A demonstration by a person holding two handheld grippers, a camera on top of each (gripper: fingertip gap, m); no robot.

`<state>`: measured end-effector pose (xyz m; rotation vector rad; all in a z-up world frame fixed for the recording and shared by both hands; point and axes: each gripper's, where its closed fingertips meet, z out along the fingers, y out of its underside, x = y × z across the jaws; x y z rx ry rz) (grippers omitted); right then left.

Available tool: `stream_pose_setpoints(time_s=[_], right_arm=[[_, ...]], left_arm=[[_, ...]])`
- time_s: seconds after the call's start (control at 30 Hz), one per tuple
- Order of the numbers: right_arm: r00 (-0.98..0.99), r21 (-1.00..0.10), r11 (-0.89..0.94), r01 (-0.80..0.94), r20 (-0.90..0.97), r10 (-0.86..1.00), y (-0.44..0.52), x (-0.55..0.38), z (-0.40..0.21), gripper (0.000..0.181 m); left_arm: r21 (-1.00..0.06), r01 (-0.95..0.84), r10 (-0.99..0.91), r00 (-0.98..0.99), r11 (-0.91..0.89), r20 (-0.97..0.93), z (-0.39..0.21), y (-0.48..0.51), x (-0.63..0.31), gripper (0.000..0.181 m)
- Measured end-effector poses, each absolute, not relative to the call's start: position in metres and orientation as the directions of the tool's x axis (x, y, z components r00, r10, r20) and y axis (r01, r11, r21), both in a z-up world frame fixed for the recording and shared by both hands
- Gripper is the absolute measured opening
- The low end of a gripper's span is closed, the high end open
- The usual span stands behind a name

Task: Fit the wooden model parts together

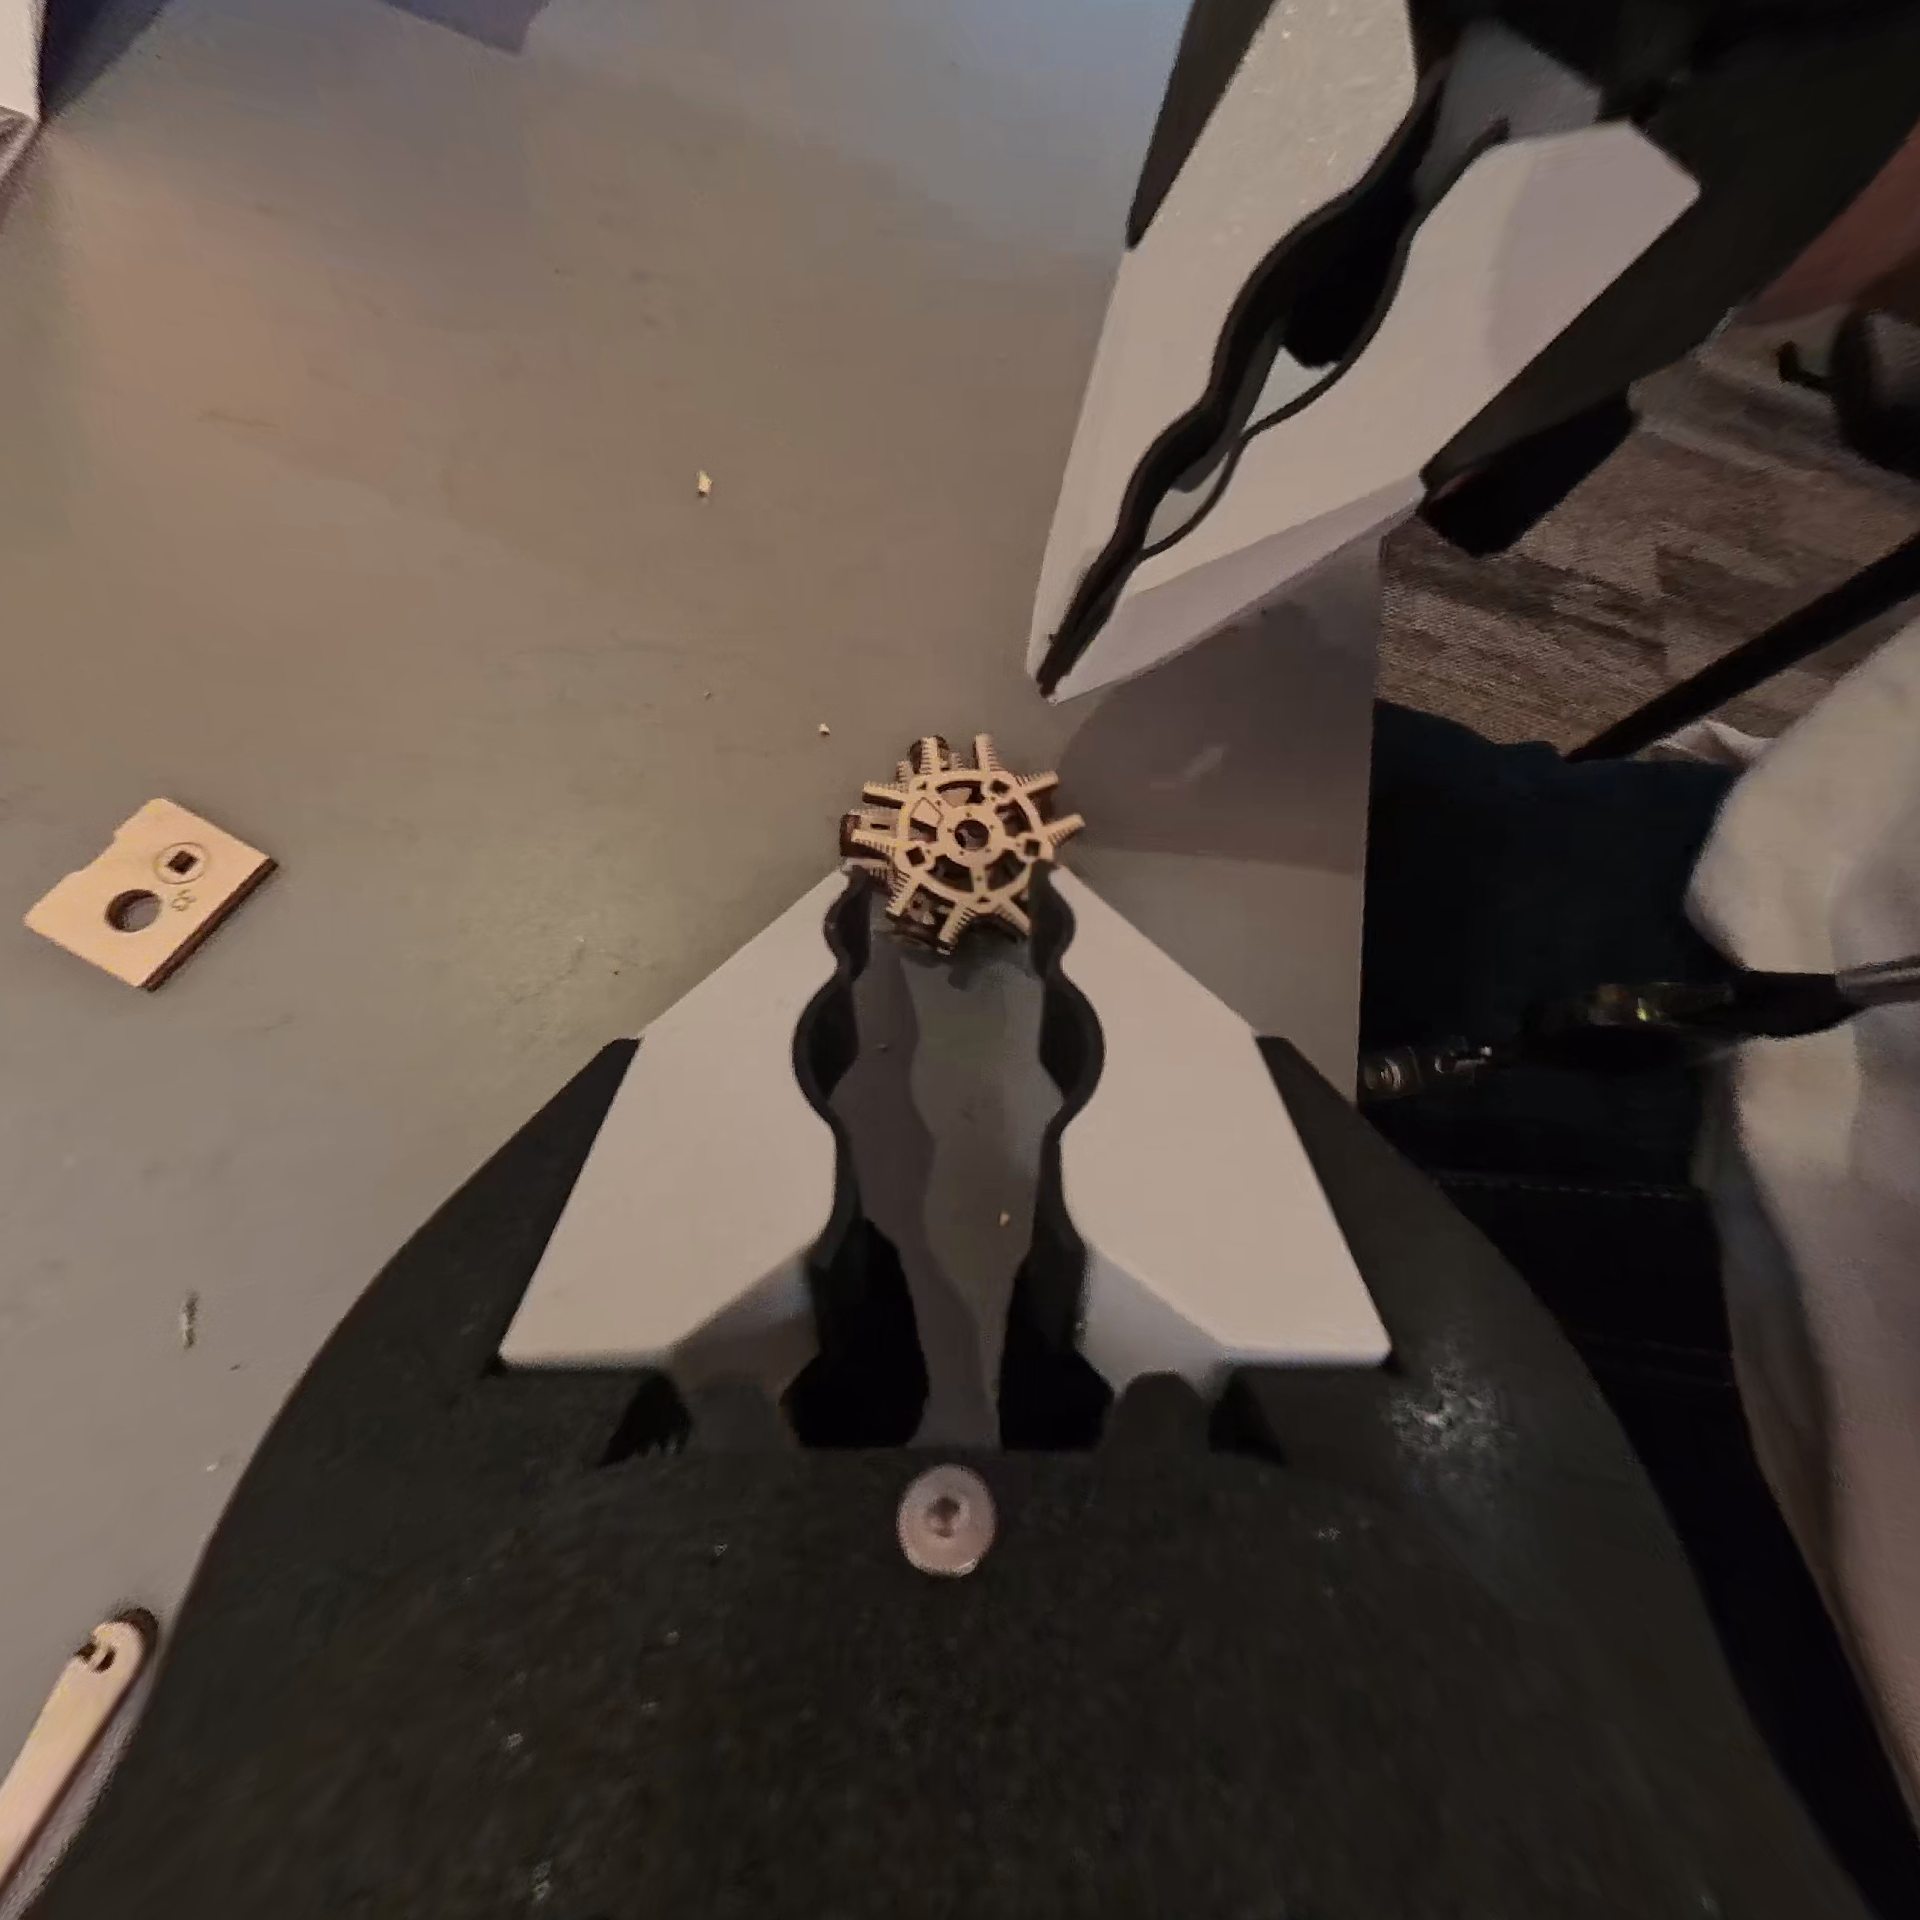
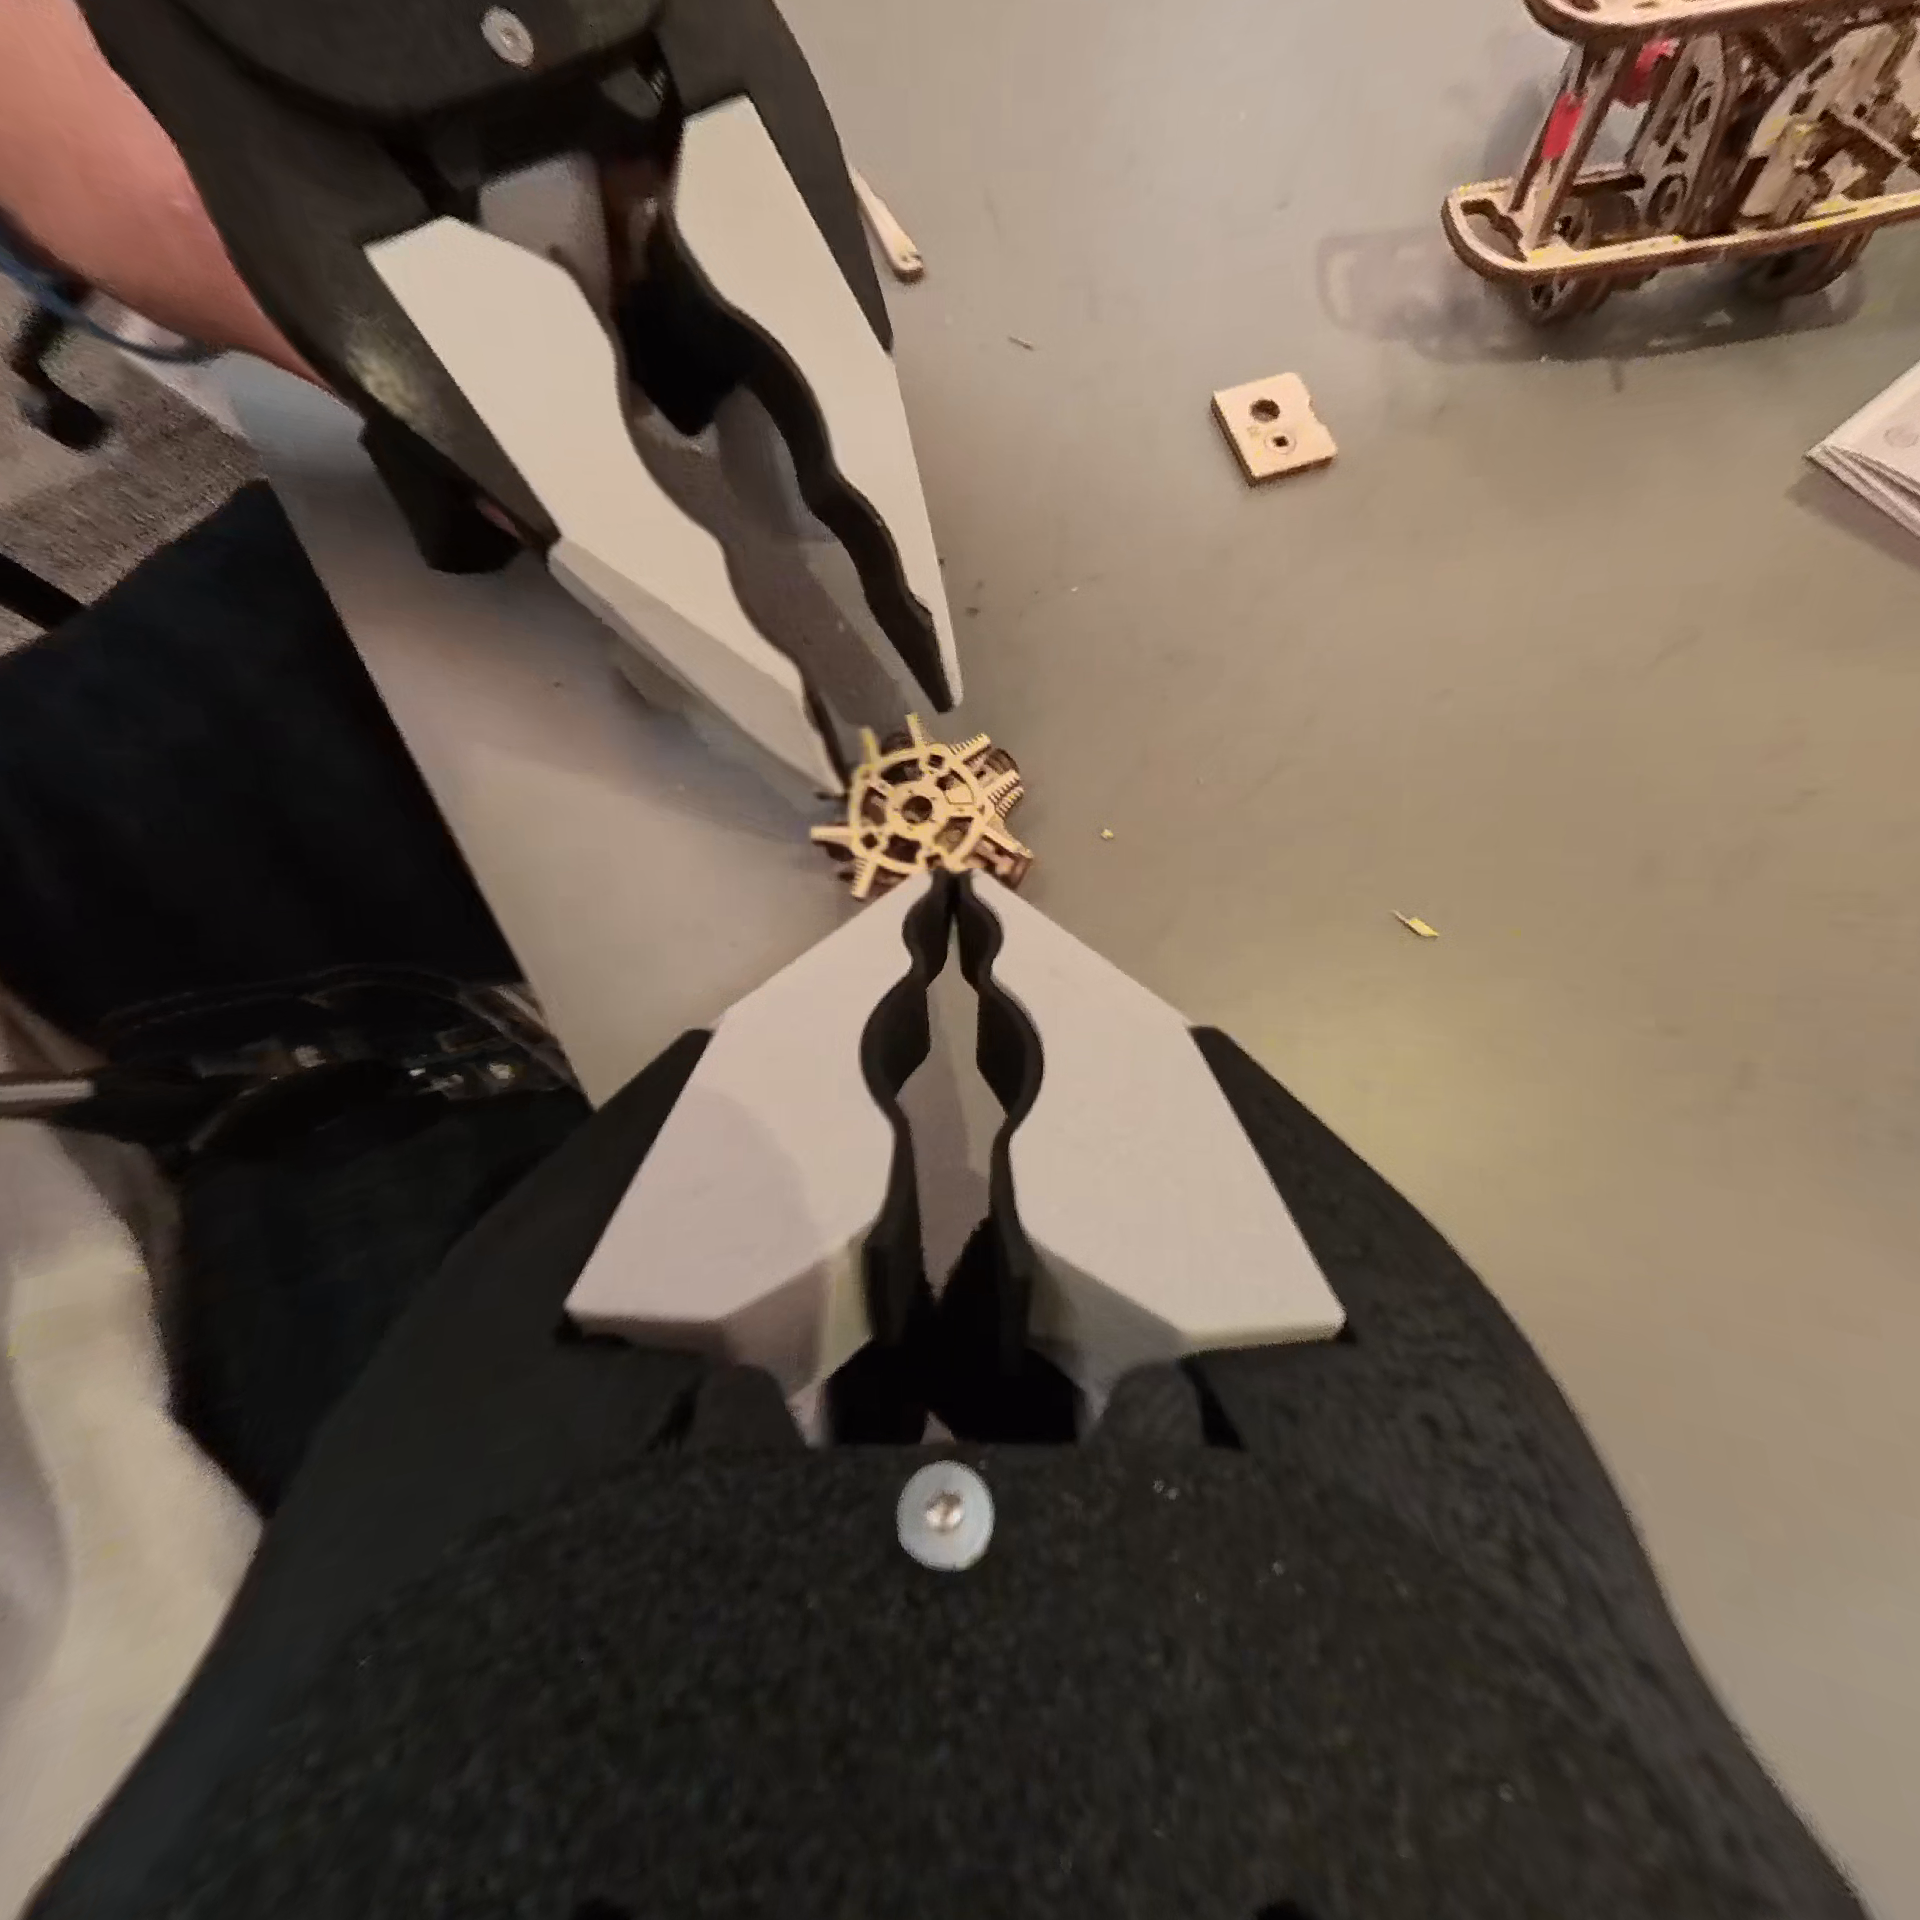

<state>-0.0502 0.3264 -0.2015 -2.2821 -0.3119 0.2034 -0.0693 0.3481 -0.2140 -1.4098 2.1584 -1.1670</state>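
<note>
Wooden gear cluster (image 1: 961,844), underside hidden, left gripper (image 1: 948,914) clamped

Each gripper, the left gripper (image 1: 945,894) and the right gripper (image 2: 951,883), has a black rough body with one silver screw (image 1: 945,1519) in the middle. The fingers (image 1: 717,1174) are light grey wedges, lined inside with black wavy pads. The person wears dark trousers (image 1: 1538,935) and a light top.

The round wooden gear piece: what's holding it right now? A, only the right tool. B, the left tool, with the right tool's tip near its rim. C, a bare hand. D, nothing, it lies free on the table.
B: the gear piece sits between the left tool's fingertips, and the nearly closed right tool is at its rim.
</note>
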Motion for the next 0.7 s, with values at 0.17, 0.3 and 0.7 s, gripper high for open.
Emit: stream_pose_setpoints(time_s=[0.17, 0.3, 0.7], right_arm=[[0.951, -0.759, -0.641, 0.117, -0.102, 0.294, 0.328, -0.051, -0.203, 0.013], [0.931, -0.746, -0.656, 0.112, -0.152, 0.331, 0.326, -0.058, -0.210, 0.025], [0.944, -0.742, -0.649, 0.167, -0.071, 0.324, 0.328, -0.052, -0.216, 0.021]], left_arm=[[-0.768, -0.587, -0.851, -0.514, 0.258, 0.107, -0.218, 0.347, -0.073, 0.037], [-0.754, -0.583, -0.849, -0.524, 0.302, 0.065, -0.223, 0.346, -0.073, 0.039], [-0.764, -0.586, -0.857, -0.507, 0.268, 0.088, -0.216, 0.344, -0.069, 0.030]])
